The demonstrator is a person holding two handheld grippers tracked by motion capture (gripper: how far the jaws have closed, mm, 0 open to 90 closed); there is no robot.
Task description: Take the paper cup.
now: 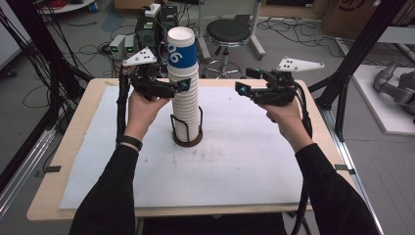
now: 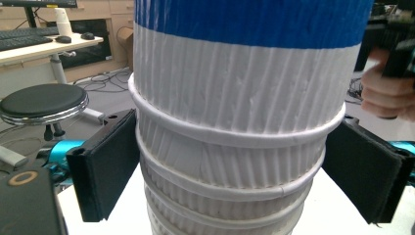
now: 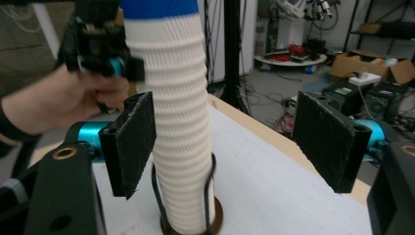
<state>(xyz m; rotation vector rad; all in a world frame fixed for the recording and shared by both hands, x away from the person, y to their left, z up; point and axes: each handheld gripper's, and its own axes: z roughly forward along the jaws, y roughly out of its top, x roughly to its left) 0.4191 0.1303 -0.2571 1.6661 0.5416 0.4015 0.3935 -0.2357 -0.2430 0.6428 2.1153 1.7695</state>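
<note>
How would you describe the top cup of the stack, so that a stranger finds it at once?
On the white mat stands a tall stack of ribbed paper cups in a wire holder. The top cup is the one with a blue band; the others are plain white.

At the top centre of the high view you see a black round stool (image 1: 227,32) on a chrome stem, standing on the grey floor past the far edge of the table (image 1: 78,127), whose bare wood shows around a white mat (image 1: 244,166). Left of the stool sit dark electronic boxes (image 1: 149,29) with loose cables trailing over the floor. In the left gripper view, look to the upper left: a desk (image 2: 44,46) carries a keyboard (image 2: 19,41) and a mouse (image 2: 87,35). In the right gripper view, cardboard boxes (image 3: 372,68) stand at the upper right.
</note>
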